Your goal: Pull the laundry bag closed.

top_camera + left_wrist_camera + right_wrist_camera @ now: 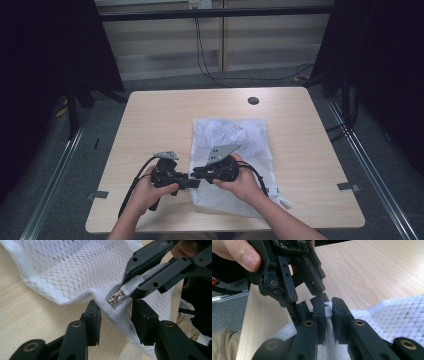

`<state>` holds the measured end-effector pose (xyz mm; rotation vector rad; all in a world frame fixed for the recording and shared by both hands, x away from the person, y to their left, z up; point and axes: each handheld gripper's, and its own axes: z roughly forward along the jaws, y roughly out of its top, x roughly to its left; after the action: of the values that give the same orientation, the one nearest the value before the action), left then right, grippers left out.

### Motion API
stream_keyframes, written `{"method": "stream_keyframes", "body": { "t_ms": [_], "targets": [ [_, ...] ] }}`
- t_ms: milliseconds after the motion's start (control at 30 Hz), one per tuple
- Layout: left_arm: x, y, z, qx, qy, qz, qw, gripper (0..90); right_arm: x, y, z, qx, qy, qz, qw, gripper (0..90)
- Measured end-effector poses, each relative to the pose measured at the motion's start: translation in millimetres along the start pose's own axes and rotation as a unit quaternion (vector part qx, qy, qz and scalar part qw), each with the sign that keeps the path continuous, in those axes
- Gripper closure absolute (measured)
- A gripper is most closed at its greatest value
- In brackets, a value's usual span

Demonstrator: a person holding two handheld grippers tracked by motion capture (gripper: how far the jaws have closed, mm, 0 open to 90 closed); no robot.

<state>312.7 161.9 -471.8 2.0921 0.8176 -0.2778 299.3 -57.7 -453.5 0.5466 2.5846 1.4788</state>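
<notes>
A white mesh laundry bag (235,135) lies on the wooden table (160,120), right of centre. Both grippers meet at its front left edge. In the left gripper view my right gripper (130,286) is shut on the white rubber pull tab (131,285) of the metal zipper slider (115,298). The right gripper view shows the same tab (328,312) pinched in the right gripper (328,307). My left gripper (115,315) stands open, its jaws on either side of the bag's hemmed edge just below the slider. In the high view the left gripper (192,182) points right toward the right gripper (197,174).
A dark round grommet (253,100) sits near the table's far edge. Bare wood lies to the left of and beyond the bag. Cables (205,60) run over the grey floor behind the table, and black curtains hang at both sides.
</notes>
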Motion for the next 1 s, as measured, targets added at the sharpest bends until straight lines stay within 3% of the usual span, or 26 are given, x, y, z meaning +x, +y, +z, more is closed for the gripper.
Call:
{"method": "stream_keyframes", "body": {
  "t_ms": [433,600,800,1000],
  "targets": [
    [-3.6,5.1,-7.5,0.016,0.023,0.014,0.9995,82.9,-2.3,0.6,-3.2,-0.005,0.008,0.007,0.9999,81.3],
    [-5.7,6.4,-8.2,0.019,0.029,0.015,0.9993,83.7,-2.6,0.5,-3.1,-0.002,0.007,0.006,0.9999,80.5],
    [-5.8,7.4,-10.2,0.013,0.019,0.017,0.9996,84.3,-3.3,-0.4,-1.0,-0.002,0.010,0.009,0.9999,77.0],
    [-5.9,7.4,-10.5,0.018,0.019,0.022,0.9994,84.5,-3.8,-1.0,0.4,0.002,0.014,0.009,0.9999,80.6]
  ]
}}
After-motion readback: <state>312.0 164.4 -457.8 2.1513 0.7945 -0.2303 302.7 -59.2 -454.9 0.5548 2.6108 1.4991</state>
